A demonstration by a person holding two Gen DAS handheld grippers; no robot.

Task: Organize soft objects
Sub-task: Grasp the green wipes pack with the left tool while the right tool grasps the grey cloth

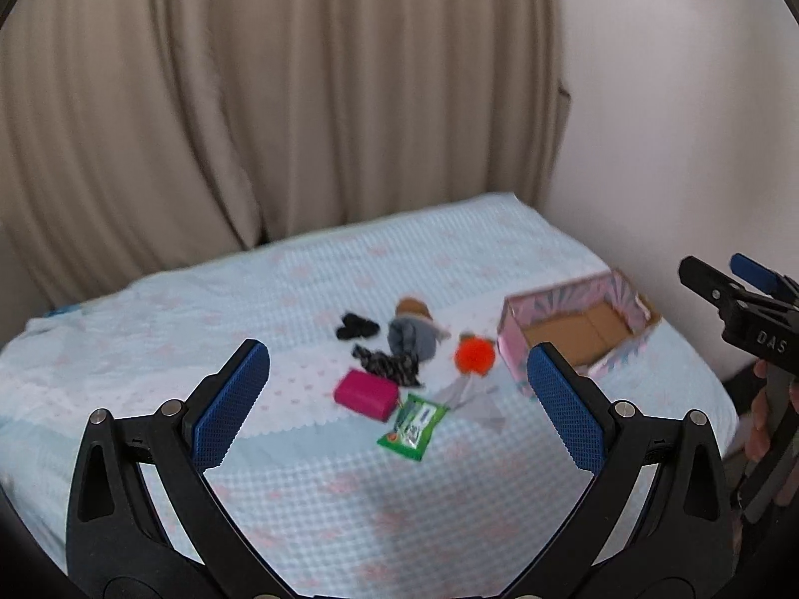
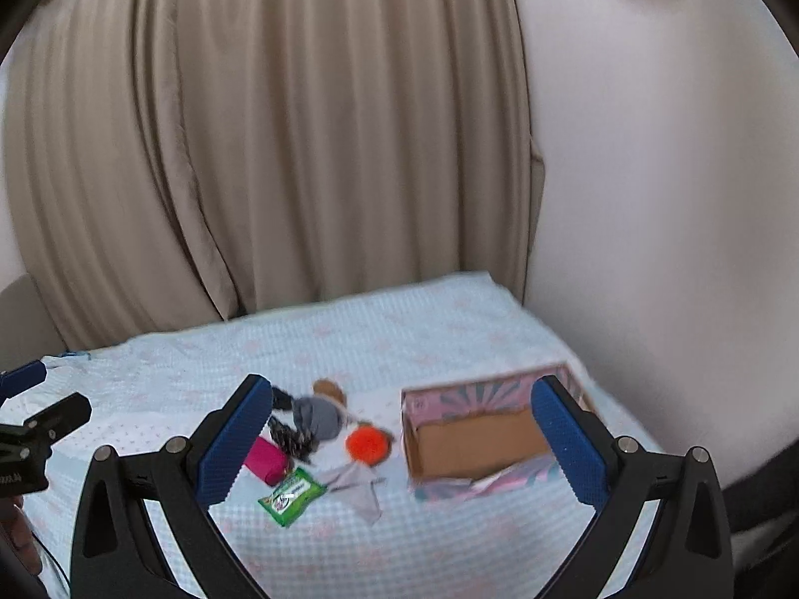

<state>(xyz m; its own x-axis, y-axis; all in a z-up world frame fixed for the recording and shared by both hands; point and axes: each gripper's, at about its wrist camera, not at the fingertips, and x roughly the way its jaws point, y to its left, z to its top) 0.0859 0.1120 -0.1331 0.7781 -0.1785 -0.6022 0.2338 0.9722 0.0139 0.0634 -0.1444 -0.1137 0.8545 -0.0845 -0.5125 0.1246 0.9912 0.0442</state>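
Note:
A small pile of soft things lies mid-bed: a black cloth piece (image 1: 355,326), a grey and brown plush (image 1: 413,332), a striped dark fabric (image 1: 392,368), an orange pompom (image 1: 474,357) on a grey cloth (image 1: 469,394), a magenta pouch (image 1: 365,394) and a green wipes pack (image 1: 412,427). To their right stands a pink patterned cardboard box (image 1: 579,329), open and with nothing inside. My left gripper (image 1: 397,399) hovers open above the bed, short of the pile. My right gripper (image 2: 402,442) is open too, nearer the box (image 2: 474,442). The pompom (image 2: 367,443) and wipes pack (image 2: 290,495) show between its fingers.
The bed wears a pale blue quilted cover (image 1: 349,499) with pink motifs. A beige curtain (image 1: 274,100) hangs behind it and a white wall (image 1: 674,100) runs along the right. The person's hand (image 1: 764,429) holds the right gripper's handle at the right edge.

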